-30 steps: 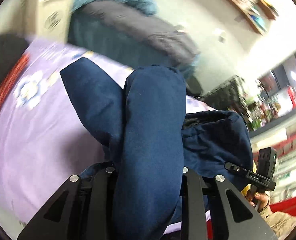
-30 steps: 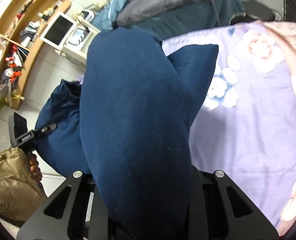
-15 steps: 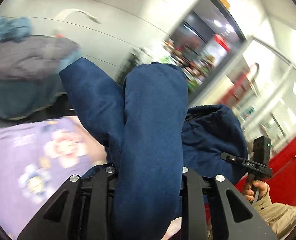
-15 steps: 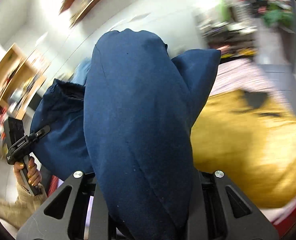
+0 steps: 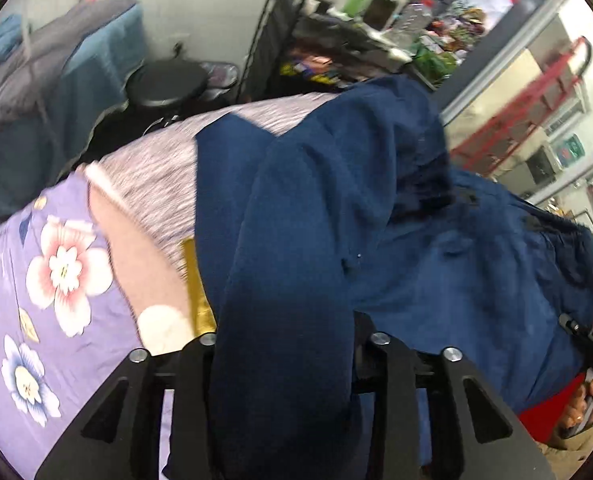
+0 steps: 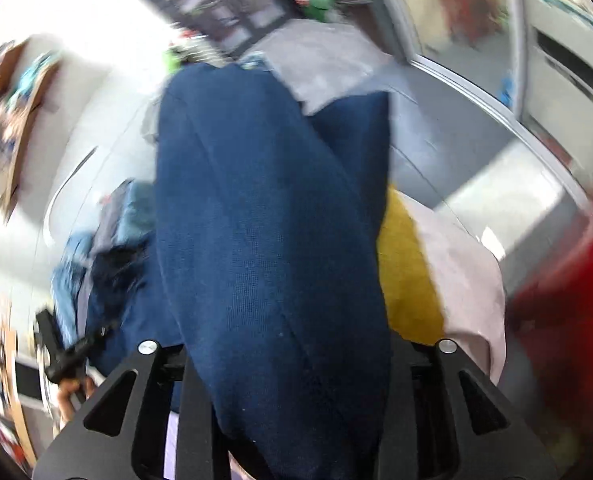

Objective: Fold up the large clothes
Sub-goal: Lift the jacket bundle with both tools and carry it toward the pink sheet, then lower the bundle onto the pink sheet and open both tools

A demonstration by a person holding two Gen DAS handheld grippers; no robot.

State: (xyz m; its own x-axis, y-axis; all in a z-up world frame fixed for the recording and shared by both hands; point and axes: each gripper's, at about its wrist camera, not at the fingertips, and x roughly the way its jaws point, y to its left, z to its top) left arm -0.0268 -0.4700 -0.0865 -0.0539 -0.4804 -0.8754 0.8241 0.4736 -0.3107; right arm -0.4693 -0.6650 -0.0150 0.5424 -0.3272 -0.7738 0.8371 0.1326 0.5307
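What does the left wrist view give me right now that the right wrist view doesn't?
Only the left wrist view shows the purple floral sheet, the round black stool and the cluttered rack. Only the right wrist view shows the wooden shelf and the grey floor. Both show the navy garment running up between that view's jaws, which are opening, a strip of yellow fabric beside it, and the opposite hand on its handle.
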